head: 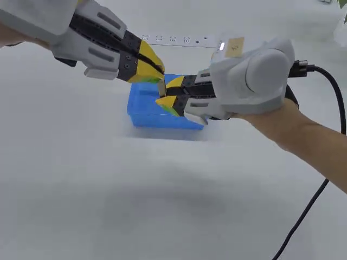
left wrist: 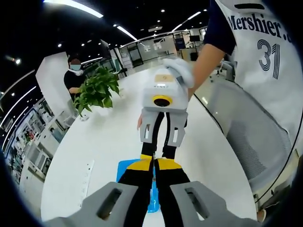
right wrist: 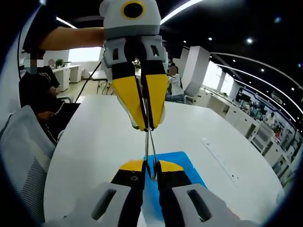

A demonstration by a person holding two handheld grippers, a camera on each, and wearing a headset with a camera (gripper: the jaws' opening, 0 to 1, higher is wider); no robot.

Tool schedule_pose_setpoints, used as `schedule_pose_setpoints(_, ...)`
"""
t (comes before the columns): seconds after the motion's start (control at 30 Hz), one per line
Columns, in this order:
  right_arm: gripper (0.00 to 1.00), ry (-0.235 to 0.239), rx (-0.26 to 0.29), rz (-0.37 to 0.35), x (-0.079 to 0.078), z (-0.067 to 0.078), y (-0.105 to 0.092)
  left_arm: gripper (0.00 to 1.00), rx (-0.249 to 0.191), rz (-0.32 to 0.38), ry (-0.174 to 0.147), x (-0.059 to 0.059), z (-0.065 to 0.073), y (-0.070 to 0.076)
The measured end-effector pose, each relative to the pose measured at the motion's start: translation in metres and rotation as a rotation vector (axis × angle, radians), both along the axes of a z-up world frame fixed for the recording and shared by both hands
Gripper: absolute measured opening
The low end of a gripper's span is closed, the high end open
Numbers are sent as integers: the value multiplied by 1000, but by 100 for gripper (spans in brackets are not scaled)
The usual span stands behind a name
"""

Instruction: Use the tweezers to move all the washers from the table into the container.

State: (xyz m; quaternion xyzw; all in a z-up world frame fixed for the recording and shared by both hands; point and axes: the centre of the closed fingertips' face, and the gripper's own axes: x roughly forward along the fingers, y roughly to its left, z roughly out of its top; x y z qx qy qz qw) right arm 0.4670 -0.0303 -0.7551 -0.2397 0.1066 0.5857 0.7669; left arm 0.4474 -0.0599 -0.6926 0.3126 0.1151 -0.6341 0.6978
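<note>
Over the blue container my two grippers meet tip to tip. The left gripper comes in from the upper left, the right gripper from the right. Thin metal tweezers run from the left gripper's yellow jaws down into the right gripper, and both are shut on them. In the head view a short bit of the tweezers shows between the tips. The left gripper points at the right gripper's body, with the container below. The container lies under the right jaws.
A white power strip lies at the table's far edge. A black cable trails from the right gripper toward the near right. A potted plant stands on the table's far end, and a grey chair stands beside the table.
</note>
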Motion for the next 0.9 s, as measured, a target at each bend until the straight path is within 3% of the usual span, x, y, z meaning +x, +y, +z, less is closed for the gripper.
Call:
schedule_pose_setpoints(0.17,11,9,4,-34,20,-6,-4,6,-5,14,-6,20,-6,-1)
schedule_pose_setpoints(0.33,11,22,-6,-42,34,-19,-2,6,6,25,16,38,-20,2)
schedule_pose_setpoints(0.67,11,86,-34,-41,55,-58,2,6,40,39,79,61,-58,5)
schedule_pose_setpoints(0.9,11,126,-43,-48,62,-76,1,6,52,45,107,70,-75,5)
